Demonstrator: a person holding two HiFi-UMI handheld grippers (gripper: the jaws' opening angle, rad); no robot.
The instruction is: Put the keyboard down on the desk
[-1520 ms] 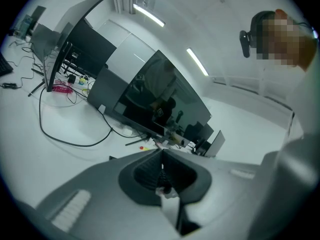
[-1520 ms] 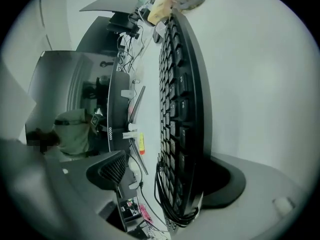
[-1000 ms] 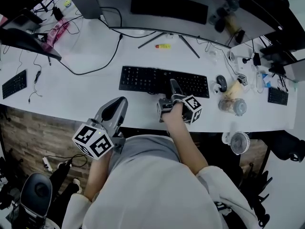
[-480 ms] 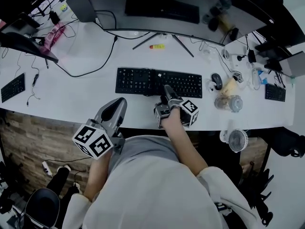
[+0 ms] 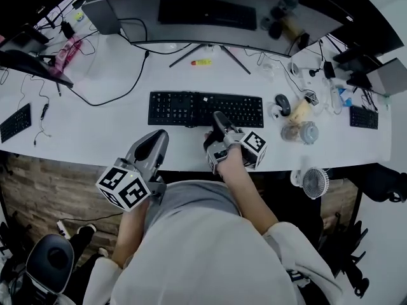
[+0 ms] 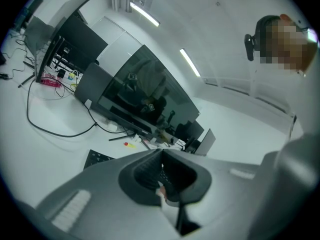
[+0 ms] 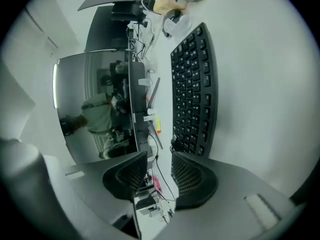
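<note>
**Keyboard down on the desk, right claw empty at its front edge**

The keyboard is lying flat on the white desk, square to the front edge and just in front of the monitor stand. No part of it is being held up, so the put-down itself looks done, and the step in hand reads as the letting-go.

The right gripper is hovering at the keyboard's near edge, right of its middle. Its jaws have just been closing, yet they are standing apart with only desk clutter showing through the gap (nothing is sitting between the pads). The left gripper is hanging over the desk's front edge, apart from the keyboard, with its jaws together and empty.

The next move seems to call for little: drawing the right claw back toward the body, lifted enough that a jaw tip is not catching the keys or nudging the board askew.

Nothing is blocking that way back. A mouse is sitting just right of the keyboard, with a lidded jar near it. A yellow marker is lying between the stand's legs, and a black cable is looping across the left side. All of it is lying away from the claw's retreat.
</note>
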